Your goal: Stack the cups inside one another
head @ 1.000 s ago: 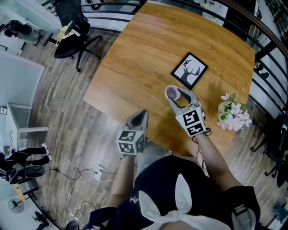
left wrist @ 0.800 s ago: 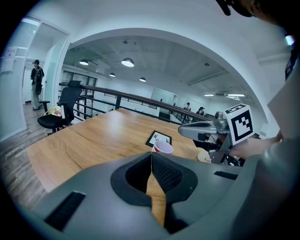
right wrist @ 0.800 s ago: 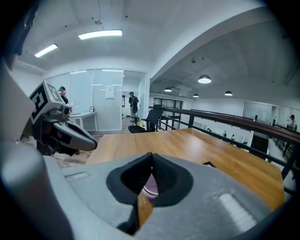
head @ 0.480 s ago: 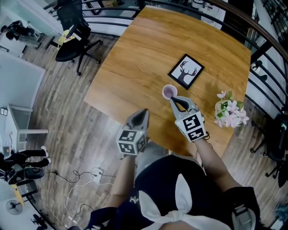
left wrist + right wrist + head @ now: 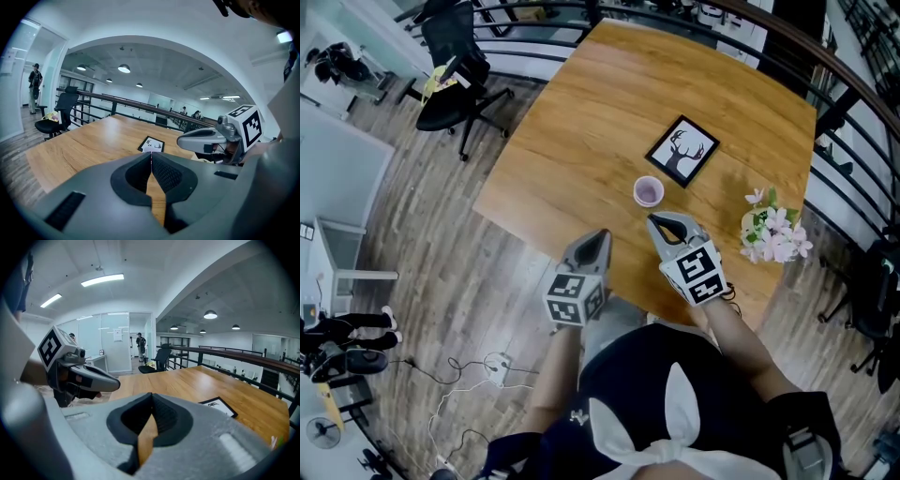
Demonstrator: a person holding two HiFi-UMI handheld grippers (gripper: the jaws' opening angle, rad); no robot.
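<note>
Item: cup [image 5: 649, 191], lilac inside, seen from above as a single round rim.
Location of cup: upright on the wooden table [image 5: 581, 122], right of centre, just beside the near corner of the framed deer picture [image 5: 682, 151] and apart from it.
Stack count: it cannot be told from above how many cups are nested in that one rim.
Other cups: none is seen loose on the table or in either gripper view.
Right gripper [image 5: 655, 222]: jaws brought fully together, nothing held; placed just on the near side of the cup, not touching it, tips aimed towards it.
Left gripper [image 5: 601, 234]: jaws closed tip to tip, nothing held; kept at the near edge of the table, well to the left of the cup.
Other furnishings: pink and white flowers [image 5: 773, 234] at the right edge of the table; an office chair [image 5: 455, 70] on the floor at the far left.
Progress, as judged: the stacking is taken as done or nearly so, since only one rim stands free and both tools are empty.
Remaining, as judged: nothing that can be seen, unless a cup lies out of frame.
</note>
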